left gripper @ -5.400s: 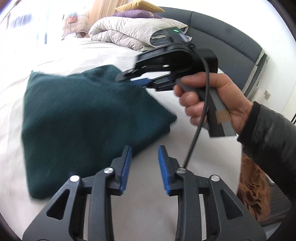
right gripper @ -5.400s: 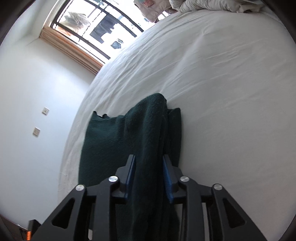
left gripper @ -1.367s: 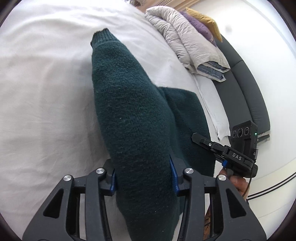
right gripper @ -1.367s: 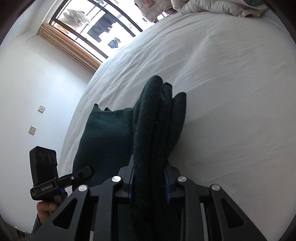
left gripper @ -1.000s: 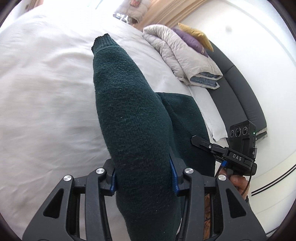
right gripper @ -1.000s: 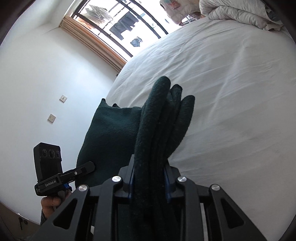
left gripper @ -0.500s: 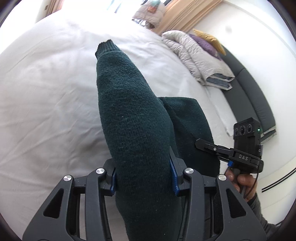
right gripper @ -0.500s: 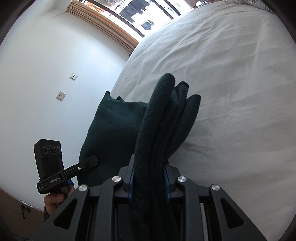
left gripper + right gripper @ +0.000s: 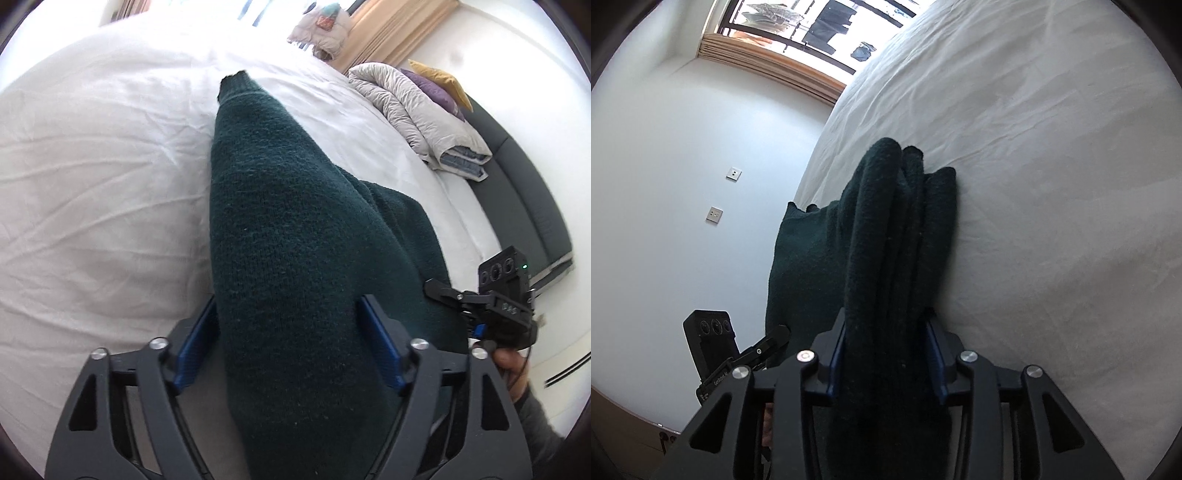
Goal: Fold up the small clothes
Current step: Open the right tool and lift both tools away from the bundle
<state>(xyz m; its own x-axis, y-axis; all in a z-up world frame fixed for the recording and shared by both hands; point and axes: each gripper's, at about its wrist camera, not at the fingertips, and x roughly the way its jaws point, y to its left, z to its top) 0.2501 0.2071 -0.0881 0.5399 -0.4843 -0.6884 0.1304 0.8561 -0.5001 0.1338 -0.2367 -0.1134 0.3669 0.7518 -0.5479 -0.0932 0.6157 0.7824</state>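
Observation:
A dark green knitted sweater [image 9: 288,221] lies partly folded on the white bed [image 9: 92,166], with a sleeve or fold running forward between the fingers of my left gripper [image 9: 288,306]. That gripper's jaws are opening; its blue pads [image 9: 380,343] stand wide and no longer squeeze the knit. In the right wrist view, bunched folds of the sweater [image 9: 897,221] fill my right gripper [image 9: 886,317]. Its jaws are opening too, but the pads still touch the fabric on both sides. Each view shows the other gripper at the sweater's edge: the right gripper [image 9: 443,291] and the left gripper [image 9: 775,338].
A folded duvet with purple and yellow pillows [image 9: 417,107] lies at the head of the bed by the dark headboard [image 9: 524,192]. A window [image 9: 812,22] and wall sockets [image 9: 733,173] are past the bed's left edge. White sheet [image 9: 1052,184] stretches to the right.
Both grippers have come down toward the bed with the sweater. The left jaws have spread wide off the fabric, and the right jaws have widened slightly.

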